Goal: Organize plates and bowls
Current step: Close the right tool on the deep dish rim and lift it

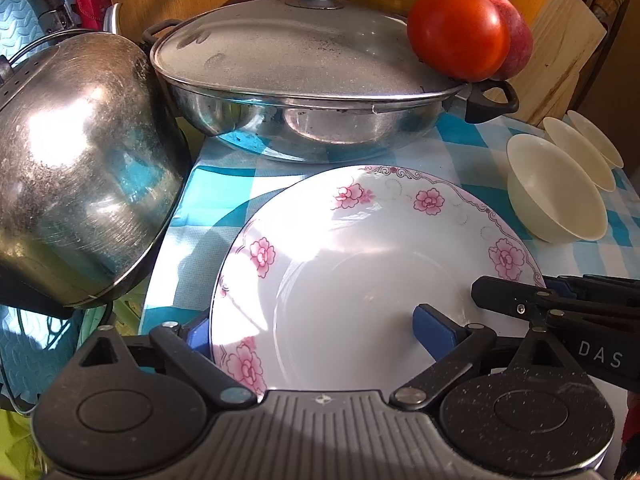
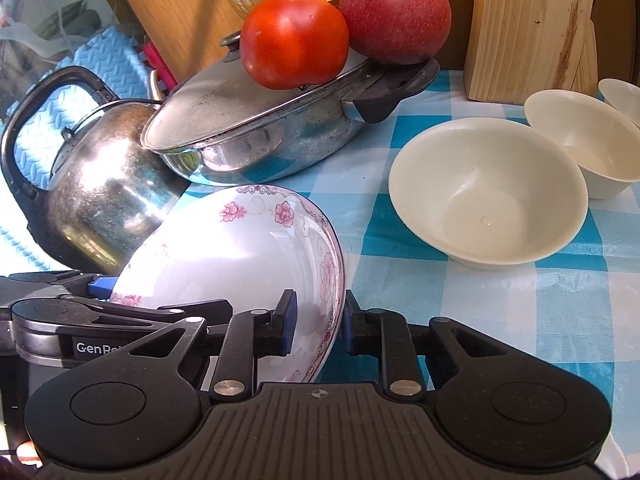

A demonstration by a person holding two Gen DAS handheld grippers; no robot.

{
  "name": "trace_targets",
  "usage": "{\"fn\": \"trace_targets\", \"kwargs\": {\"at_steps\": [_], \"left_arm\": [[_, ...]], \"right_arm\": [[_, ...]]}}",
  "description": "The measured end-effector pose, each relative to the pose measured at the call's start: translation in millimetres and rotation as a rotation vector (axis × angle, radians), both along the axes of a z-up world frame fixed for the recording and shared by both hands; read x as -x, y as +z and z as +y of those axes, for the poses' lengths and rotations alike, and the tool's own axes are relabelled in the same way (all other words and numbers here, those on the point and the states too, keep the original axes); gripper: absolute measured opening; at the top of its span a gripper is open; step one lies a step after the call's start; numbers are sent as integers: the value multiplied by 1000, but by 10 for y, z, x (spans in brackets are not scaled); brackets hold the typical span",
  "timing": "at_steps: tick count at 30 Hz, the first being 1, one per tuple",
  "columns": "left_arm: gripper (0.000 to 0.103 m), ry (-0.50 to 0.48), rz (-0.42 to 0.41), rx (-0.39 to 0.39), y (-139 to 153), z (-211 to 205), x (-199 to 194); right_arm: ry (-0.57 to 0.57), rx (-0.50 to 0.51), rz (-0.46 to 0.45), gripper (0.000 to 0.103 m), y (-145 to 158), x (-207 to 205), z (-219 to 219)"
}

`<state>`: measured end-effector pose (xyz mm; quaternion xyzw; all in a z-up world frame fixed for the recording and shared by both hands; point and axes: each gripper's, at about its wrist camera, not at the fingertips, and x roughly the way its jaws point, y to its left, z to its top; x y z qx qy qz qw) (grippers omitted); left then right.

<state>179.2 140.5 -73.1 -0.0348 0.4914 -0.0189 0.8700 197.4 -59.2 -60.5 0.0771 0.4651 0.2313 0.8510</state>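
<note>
A white plate with pink flowers (image 1: 360, 264) is held tilted above the checked tablecloth. My left gripper (image 1: 320, 332) is shut on its near rim, one blue pad inside, one underneath. My right gripper (image 2: 318, 320) is shut on the plate's (image 2: 240, 252) right rim, with blue pads on either side; it also shows at the plate's right edge in the left wrist view (image 1: 536, 304). Three cream bowls (image 2: 488, 192) (image 2: 588, 144) (image 2: 622, 98) stand in a row at the right.
A lidded steel pan (image 1: 304, 80) stands behind the plate, with a tomato (image 1: 456, 32) and an apple (image 2: 396, 12) on its lid. A steel kettle (image 1: 80, 168) is at the left. A wooden block (image 2: 532, 28) stands behind the bowls.
</note>
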Motion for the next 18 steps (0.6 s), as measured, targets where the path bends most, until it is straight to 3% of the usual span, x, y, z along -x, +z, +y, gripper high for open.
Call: {"fn": "trace_targets", "kwargs": {"at_steps": [7,18], "left_arm": [[95,3,-6,-3,-12,-19,-16],[87,17,-47,-47,80,-83,39]], "right_arm": [[-7,-14,10,27,-8,2,-21],[-21,-29,16,26,11,46,-59]]}}
